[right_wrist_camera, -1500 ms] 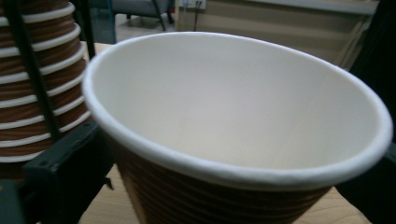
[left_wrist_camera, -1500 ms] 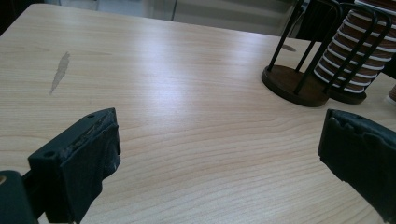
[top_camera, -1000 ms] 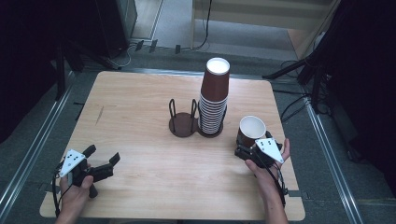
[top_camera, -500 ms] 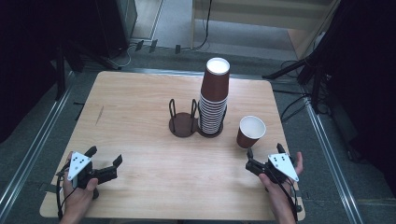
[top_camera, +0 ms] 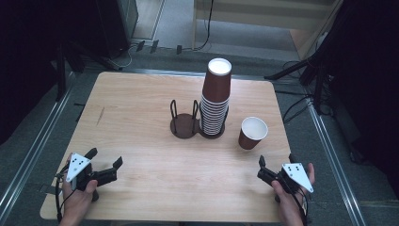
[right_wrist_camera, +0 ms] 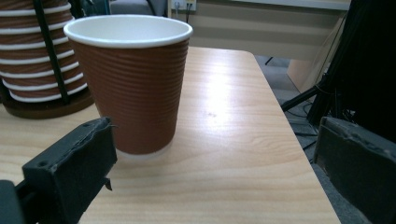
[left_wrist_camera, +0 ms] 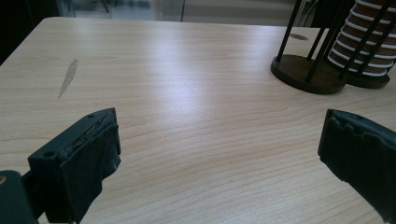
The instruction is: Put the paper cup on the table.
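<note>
Cup (top_camera: 252, 133) stands upright alone on the tabletop (top_camera: 141, 117), right of the stack (top_camera: 215, 99) in its holder (top_camera: 196, 127). Both claws, left (top_camera: 104, 160) and right (top_camera: 275, 165), gape wide and empty. Looks like a set-down just finished; next probably grab another cup.

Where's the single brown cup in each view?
High view: the single cup stands upright right of centre, beside the cup stack.
Left gripper view: not in the picture.
Right gripper view: cup upper left, upright, just beyond the open jaws.
Shared landmark: the cup stack in its black wire holder, top right of the left gripper view, top left of the right gripper view.
</note>
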Action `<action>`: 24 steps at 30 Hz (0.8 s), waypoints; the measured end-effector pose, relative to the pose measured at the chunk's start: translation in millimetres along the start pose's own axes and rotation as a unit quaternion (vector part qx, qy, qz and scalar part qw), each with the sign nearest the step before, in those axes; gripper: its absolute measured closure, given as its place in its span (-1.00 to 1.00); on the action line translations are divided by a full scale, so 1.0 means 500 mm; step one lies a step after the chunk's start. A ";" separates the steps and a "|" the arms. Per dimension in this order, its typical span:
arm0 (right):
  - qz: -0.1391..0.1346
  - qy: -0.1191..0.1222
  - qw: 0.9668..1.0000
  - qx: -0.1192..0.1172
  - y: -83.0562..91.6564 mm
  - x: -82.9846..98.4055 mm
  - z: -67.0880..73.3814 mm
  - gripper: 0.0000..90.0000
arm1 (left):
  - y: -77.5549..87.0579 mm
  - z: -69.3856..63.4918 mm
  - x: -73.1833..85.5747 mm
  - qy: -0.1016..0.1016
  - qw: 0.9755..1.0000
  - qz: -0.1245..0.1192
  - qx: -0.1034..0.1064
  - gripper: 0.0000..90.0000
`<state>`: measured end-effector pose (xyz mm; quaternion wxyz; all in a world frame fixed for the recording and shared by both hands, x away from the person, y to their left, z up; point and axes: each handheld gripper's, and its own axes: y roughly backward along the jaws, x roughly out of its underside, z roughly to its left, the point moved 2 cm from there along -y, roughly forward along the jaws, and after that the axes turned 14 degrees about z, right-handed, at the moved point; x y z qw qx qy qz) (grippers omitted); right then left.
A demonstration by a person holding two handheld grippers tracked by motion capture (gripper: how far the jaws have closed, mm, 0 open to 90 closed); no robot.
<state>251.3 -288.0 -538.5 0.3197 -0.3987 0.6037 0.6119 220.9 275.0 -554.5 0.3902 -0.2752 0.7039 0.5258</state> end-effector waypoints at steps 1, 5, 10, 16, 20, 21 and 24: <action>0.001 0.001 1.000 0.002 0.002 0.003 -0.002 -1.00 | 0.001 0.001 0.000 0.000 1.000 0.000 0.000 -1.00; 0.009 -0.006 1.000 0.005 0.008 0.015 -0.015 -1.00 | 0.003 0.003 0.000 0.003 1.000 0.001 0.002 -1.00; 0.017 -0.010 1.000 0.011 0.014 0.027 -0.029 -1.00 | 0.003 0.002 0.000 0.002 1.000 0.002 0.002 -1.00; 0.036 -0.015 0.999 0.023 0.022 0.045 -0.045 -1.00 | 0.002 0.002 0.000 0.004 1.000 0.001 0.004 -1.00; 0.044 -0.017 0.998 0.027 0.020 0.046 -0.046 -1.00 | 0.002 0.002 -0.001 0.004 1.000 0.002 0.004 -1.00; 0.049 -0.013 0.998 0.031 0.018 0.046 -0.045 -1.00 | 0.001 0.002 -0.001 0.003 1.000 0.002 0.004 -1.00; 0.049 -0.006 0.998 0.029 0.019 0.046 -0.042 -1.00 | -0.001 0.001 -0.001 0.004 1.000 0.002 0.004 -1.00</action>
